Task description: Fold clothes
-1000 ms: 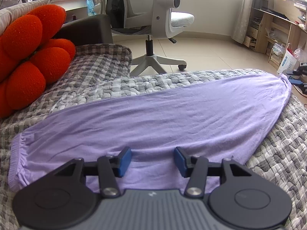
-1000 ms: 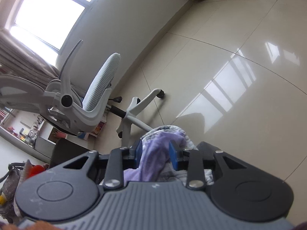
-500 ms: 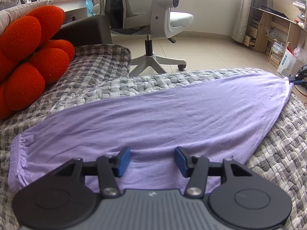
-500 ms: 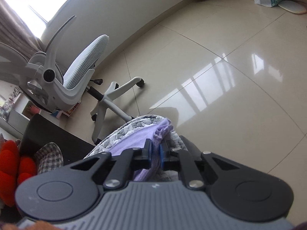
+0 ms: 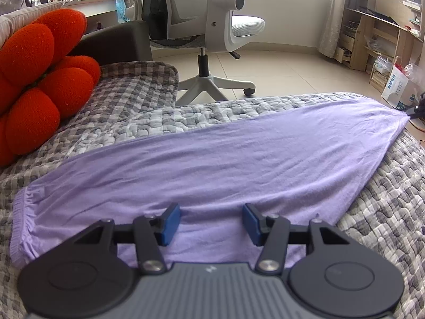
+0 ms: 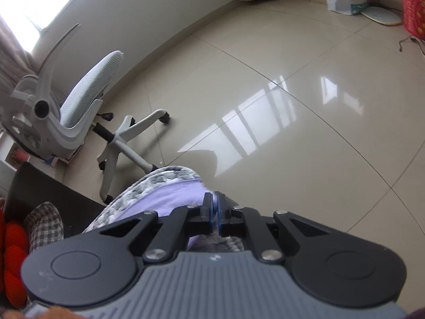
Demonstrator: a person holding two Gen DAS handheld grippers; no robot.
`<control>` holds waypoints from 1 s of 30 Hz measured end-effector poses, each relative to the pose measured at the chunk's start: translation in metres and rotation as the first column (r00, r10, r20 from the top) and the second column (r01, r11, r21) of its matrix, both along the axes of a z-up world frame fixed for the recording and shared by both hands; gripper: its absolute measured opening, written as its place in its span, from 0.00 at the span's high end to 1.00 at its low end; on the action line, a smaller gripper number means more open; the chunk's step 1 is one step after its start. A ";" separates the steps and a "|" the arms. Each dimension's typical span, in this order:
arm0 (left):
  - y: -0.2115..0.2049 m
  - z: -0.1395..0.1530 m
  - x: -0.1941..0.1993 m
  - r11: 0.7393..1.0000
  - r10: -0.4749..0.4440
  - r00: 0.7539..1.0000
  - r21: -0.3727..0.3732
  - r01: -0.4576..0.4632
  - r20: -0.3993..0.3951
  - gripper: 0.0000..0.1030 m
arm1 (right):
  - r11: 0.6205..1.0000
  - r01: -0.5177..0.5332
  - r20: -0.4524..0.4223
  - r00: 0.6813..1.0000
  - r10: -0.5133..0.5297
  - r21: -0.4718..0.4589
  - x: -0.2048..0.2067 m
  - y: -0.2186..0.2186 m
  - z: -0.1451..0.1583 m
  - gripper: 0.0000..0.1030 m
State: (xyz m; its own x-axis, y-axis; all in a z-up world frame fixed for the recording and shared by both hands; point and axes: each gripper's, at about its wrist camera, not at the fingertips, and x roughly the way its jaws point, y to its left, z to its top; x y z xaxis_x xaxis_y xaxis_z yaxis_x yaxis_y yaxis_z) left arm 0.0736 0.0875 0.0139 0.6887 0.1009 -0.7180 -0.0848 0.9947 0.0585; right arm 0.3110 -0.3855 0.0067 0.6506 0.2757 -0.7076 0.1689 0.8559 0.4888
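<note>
A light purple garment [image 5: 239,159] lies spread flat across the grey quilted cover [image 5: 148,122], drawn out to a point at the far right. My left gripper [image 5: 211,220] hovers over the garment's near edge. Its blue pads [image 5: 170,223] stand well apart and nothing is pinched between them. In the right wrist view, my right gripper [image 6: 213,210] sits at the cover's edge above the floor. Its jaws are closing, with the pads pressed on the garment's corner [image 6: 172,199]. That corner is stretched taut towards the left.
A red flower-shaped cushion [image 5: 34,85] rests on the cover at the left. A white office chair [image 5: 212,26] stands on the tiled floor [image 6: 292,106] beyond the cover. Wooden shelves [image 5: 372,40] and a paper bag [image 5: 395,85] are at the far right.
The right gripper's jaws closed from a loose hold around bunched purple cloth to a tight pinch on its corner, and the wrist turned. The garment's right tip is pulled straighter. The left gripper stayed put.
</note>
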 end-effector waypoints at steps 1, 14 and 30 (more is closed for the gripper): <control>0.000 0.000 0.000 1.000 -0.002 1.000 -0.002 0.002 0.001 0.48 | 1.000 0.006 0.006 1.000 -0.006 0.006 0.000 -0.002 -0.002 0.90; 0.005 0.006 -0.003 0.999 0.025 1.000 -0.029 -0.025 0.014 0.47 | 0.976 -0.185 -0.020 0.983 0.184 -0.114 0.003 0.039 -0.002 0.81; 0.118 0.033 -0.058 0.840 0.474 0.881 -0.307 -0.447 0.013 0.45 | 0.467 -0.547 0.125 0.547 0.827 -0.695 -0.198 0.268 0.071 0.69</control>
